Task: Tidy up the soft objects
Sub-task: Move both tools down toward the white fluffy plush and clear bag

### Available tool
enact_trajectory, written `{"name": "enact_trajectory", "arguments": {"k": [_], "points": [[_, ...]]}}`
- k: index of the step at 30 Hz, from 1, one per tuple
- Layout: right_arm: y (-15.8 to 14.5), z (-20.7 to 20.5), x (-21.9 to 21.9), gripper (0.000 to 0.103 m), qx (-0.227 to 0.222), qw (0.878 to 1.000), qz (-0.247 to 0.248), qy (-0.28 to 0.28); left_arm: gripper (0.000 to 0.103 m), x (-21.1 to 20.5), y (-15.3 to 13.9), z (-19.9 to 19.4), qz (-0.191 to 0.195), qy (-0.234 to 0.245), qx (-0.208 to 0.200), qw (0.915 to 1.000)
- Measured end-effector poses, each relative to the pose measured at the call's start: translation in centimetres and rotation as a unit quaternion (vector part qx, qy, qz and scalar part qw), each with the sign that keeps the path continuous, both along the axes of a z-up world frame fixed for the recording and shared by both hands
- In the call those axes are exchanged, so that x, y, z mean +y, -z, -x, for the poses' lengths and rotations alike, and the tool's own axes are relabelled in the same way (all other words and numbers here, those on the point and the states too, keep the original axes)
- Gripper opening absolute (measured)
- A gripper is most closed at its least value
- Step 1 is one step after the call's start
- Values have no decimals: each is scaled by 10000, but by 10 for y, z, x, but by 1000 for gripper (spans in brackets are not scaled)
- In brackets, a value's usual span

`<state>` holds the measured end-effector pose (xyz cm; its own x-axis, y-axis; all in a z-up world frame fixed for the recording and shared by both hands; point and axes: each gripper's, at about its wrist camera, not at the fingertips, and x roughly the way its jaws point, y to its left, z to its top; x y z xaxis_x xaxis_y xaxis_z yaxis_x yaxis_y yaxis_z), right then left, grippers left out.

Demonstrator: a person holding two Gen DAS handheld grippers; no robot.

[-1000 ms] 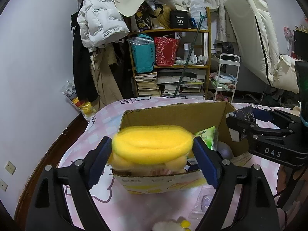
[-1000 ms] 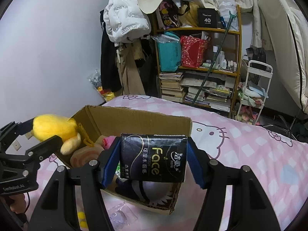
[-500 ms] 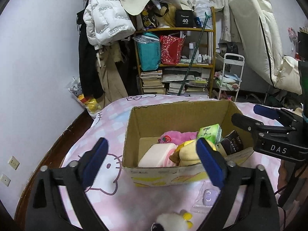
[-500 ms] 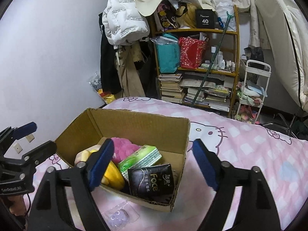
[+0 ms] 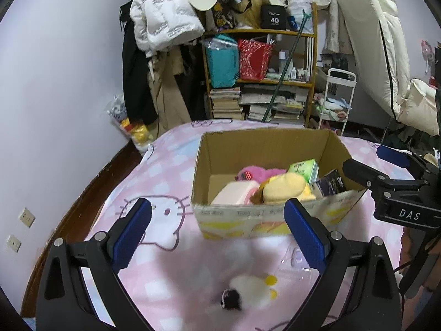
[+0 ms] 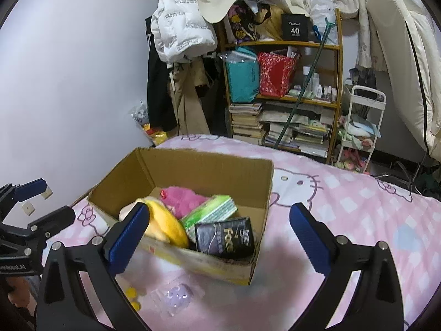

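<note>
Both my grippers stand wide apart, nothing between the pads: left gripper [image 5: 217, 230] steady, right gripper [image 6: 219, 230] jaws just been opening. Yellow plush [image 6: 168, 226] and black tissue pack [image 6: 224, 238] lie inside the cardboard box [image 6: 209, 165]. White plush [image 5: 249, 291] on the pink bedsheet [image 5: 154, 176] near me.

An open cardboard box [image 6: 132, 176] on the pink bed holds a yellow plush [image 6: 168, 226], pink plush [image 6: 183, 197], green tissue pack [image 6: 212, 211] and black tissue pack [image 6: 224, 238].
</note>
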<state>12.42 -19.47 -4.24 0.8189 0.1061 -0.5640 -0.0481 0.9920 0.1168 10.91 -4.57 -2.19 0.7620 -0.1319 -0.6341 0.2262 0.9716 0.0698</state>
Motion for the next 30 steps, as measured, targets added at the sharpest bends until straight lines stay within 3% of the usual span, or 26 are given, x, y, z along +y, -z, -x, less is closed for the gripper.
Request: {"name": "enact_trajectory", "arguments": {"k": [16, 30], "points": [[15, 17, 0, 103, 434, 9990, -45, -7, 96, 11, 17, 14, -217, 18, 618, 9979], [28, 17, 3, 103, 732, 9973, -85, -64, 96, -6, 41, 19, -509, 345, 1018, 9929]]}}
